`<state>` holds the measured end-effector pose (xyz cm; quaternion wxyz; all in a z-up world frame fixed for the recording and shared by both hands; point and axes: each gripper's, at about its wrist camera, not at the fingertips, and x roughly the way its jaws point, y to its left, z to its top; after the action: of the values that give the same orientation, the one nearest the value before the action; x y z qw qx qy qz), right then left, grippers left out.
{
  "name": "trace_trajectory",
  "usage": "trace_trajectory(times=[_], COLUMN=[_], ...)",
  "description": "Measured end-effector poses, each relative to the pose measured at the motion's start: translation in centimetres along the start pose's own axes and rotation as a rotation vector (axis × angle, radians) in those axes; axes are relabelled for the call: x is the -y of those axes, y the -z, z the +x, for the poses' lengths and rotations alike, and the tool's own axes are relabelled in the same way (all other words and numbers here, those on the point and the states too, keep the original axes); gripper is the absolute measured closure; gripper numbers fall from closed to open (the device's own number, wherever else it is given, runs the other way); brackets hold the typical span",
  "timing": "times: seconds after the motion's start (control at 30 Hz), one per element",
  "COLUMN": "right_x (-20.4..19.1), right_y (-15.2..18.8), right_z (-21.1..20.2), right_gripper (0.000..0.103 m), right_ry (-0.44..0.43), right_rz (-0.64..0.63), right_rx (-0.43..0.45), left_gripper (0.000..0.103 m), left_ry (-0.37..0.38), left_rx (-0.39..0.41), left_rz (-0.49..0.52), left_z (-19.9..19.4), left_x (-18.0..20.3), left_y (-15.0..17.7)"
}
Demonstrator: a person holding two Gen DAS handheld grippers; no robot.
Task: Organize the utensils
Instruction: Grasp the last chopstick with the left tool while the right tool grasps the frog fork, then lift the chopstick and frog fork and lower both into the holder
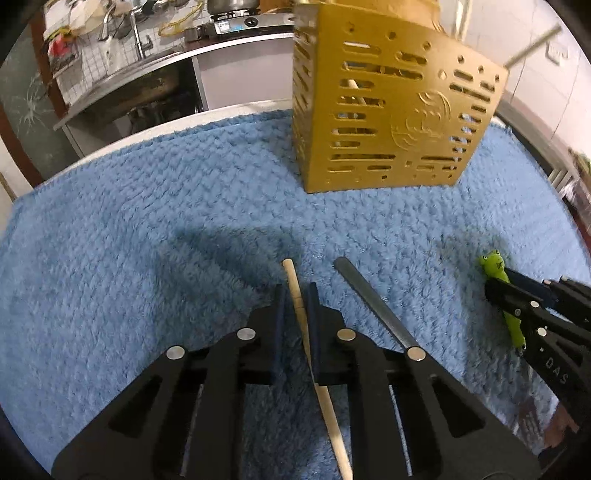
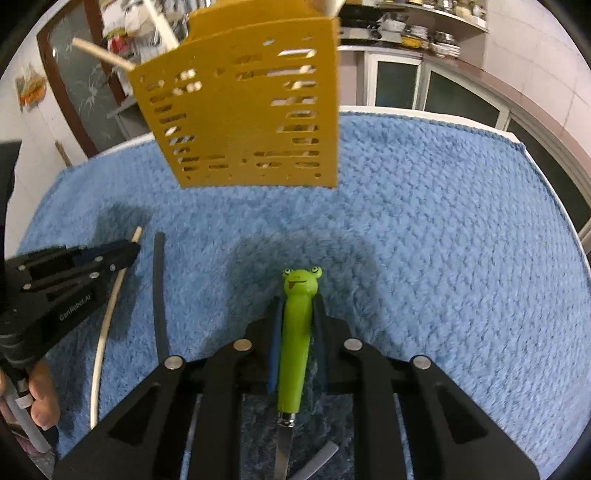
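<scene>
My left gripper [image 1: 297, 295] is shut on a pale wooden chopstick [image 1: 293, 280] that lies on the blue towel [image 1: 147, 221]. A grey metal stick [image 1: 369, 299] lies just to its right, free. The right wrist view shows my right gripper [image 2: 298, 302] shut on the green frog-headed handle [image 2: 295, 332] of a utensil whose metal blade [image 2: 284, 443] runs back under the gripper. A gold slotted utensil holder [image 1: 388, 122] [image 2: 251, 110] stands upright behind both, with wooden sticks [image 2: 103, 55] poking out of it. The two grippers sit side by side: the left gripper [image 2: 133, 251] and the right gripper [image 1: 493, 286].
The towel [image 2: 443, 221] covers a white table whose edge [image 1: 221, 110] runs behind the holder. Beyond it are a sink and a stove [image 1: 229, 22]. A hand [image 2: 40, 398] grips the left tool's handle. A short grey piece [image 2: 317, 461] lies under the right gripper.
</scene>
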<state>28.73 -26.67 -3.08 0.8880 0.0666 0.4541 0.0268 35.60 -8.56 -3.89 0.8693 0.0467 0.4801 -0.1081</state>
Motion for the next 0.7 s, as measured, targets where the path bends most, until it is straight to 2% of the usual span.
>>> trace_trajectory(times=[0.2,0.33,0.7], right_x=[1.0,1.5,2.0], right_y=[-0.3,-0.5,-0.6], right_z=[-3.4,-5.1,-7.0], right_gripper=[0.087,0.087,0.087], right_ry=[-0.067,-0.082,-0.083], right_rz=[0.036,0.054,0.084], right_rx=[0.131,0.208,0.313], left_gripper=[0.095,0.097,0.098], left_ry=[0.078,0.089,0.124], left_rx=[0.041,0.087,0.202], left_rz=[-0.063,-0.073,-0.053], left_z=[-1.6,-3.2,-7.0], left_x=[-1.6,-1.6,-1.0], left_y=[0.0,-0.2,-0.3])
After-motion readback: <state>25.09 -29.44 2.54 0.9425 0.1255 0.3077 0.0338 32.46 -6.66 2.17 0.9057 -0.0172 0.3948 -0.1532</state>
